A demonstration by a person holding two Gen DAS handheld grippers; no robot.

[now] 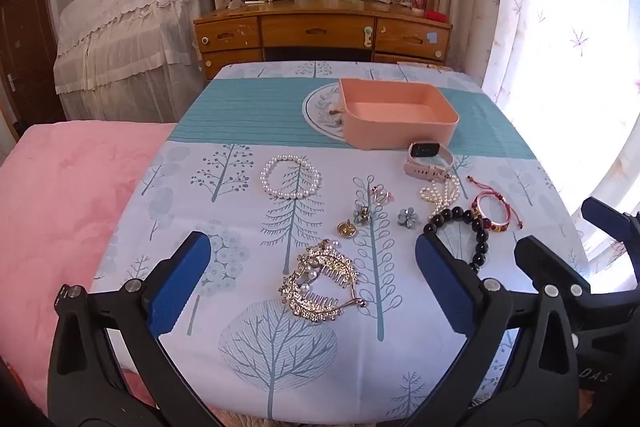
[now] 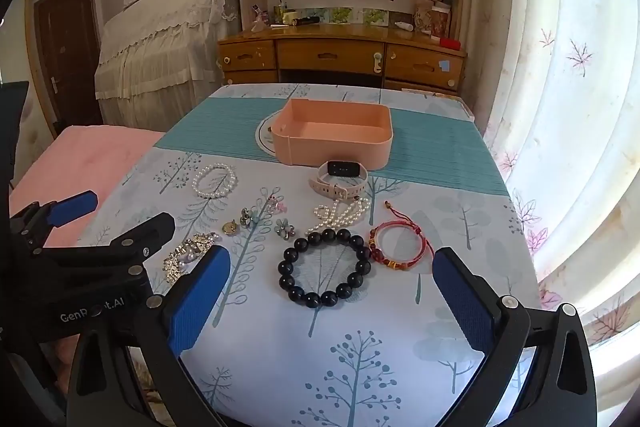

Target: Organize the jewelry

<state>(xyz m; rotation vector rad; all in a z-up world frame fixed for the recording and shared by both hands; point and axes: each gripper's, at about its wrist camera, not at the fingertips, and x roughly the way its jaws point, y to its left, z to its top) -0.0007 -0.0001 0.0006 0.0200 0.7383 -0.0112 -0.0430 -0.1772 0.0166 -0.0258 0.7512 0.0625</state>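
While both tools hang spread wide and hold nothing, jewelry lies scattered on the surface (image 1: 248,307). Left tool (image 1: 312,291) hovers over gold hair combs (image 1: 320,283). Right tool (image 2: 332,291) frames a black bead bracelet (image 2: 325,267), a red bracelet (image 2: 400,247) just beside it. Behind them stands a pink box (image 2: 332,135), with a watch (image 2: 340,179) at its near wall.

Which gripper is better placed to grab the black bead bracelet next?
Right. The black bead bracelet lies centred between the open right gripper. The left gripper frames the gold hair combs instead.
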